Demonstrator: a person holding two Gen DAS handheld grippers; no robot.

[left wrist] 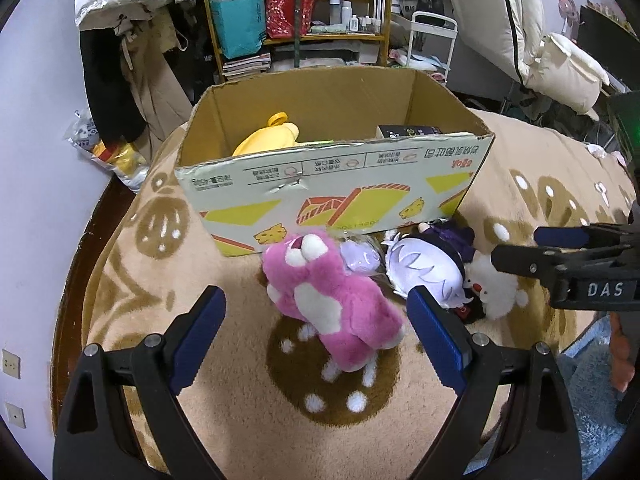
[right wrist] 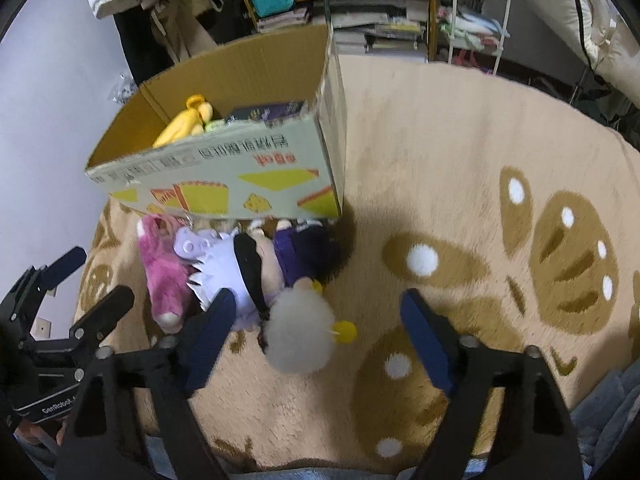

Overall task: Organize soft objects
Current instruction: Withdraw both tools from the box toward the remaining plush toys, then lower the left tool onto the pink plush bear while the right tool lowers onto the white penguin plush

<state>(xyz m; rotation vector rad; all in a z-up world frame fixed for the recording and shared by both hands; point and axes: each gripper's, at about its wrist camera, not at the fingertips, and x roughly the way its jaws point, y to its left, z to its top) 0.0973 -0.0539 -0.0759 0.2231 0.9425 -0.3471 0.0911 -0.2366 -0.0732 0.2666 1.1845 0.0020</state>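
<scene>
A pink plush bear [left wrist: 336, 300] lies on the tan rug in front of an open cardboard box [left wrist: 332, 184]. My left gripper [left wrist: 316, 312] is open, its blue pads either side of the bear, not touching. Beside the bear lie a white-haired doll in purple [left wrist: 424, 268] and a white fluffy plush [left wrist: 496, 288]. A yellow plush [left wrist: 268, 136] is in the box. In the right wrist view my right gripper [right wrist: 316, 316] is open and empty, above the white fluffy plush [right wrist: 300, 336]; the doll [right wrist: 256, 268], pink bear [right wrist: 164, 272] and box [right wrist: 224, 140] lie beyond.
A dark item [left wrist: 412, 131] also sits in the box. Shelves [left wrist: 296, 12] with bags and books, hanging coats [left wrist: 128, 60] and a white cart [left wrist: 432, 40] stand behind. The patterned rug [right wrist: 460, 200] spreads to the right. The right gripper [left wrist: 568, 260] shows at the left wrist view's right edge.
</scene>
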